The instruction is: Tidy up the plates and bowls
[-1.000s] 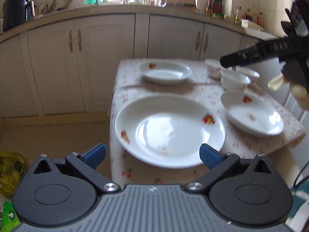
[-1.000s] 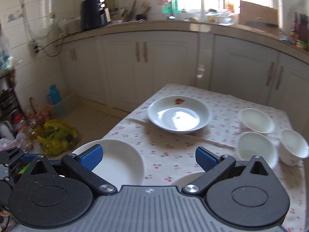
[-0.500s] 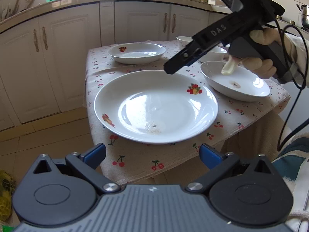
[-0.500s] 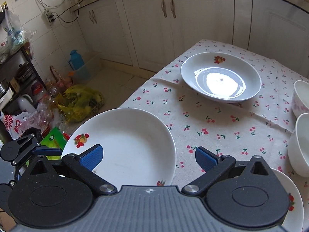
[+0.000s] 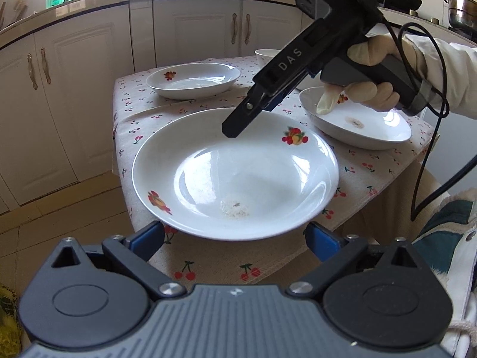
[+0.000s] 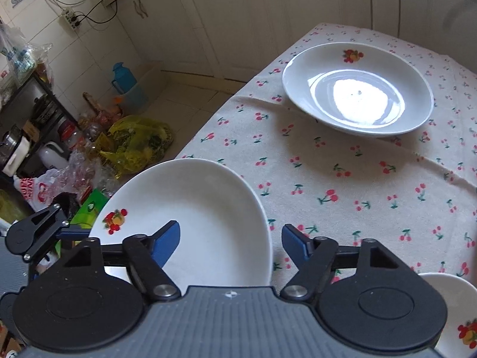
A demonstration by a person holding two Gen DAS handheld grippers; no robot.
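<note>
Left gripper [image 5: 235, 235] spread wide at large plate [image 5: 235, 173]; right gripper [image 6: 231, 238] parted, seemingly straddling its rim.

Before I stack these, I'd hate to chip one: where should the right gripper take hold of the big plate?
Grip the big plate by its thin raised rim on the far side, one finger inside, one outside. The right gripper already straddles that edge, open. The plate's near edge overhangs the table, beside the left gripper.

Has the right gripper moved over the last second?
Yes. In the left wrist view the right gripper has come down and toward the left, from beside the small bowls to over the big plate, judged against the far plate.
</note>
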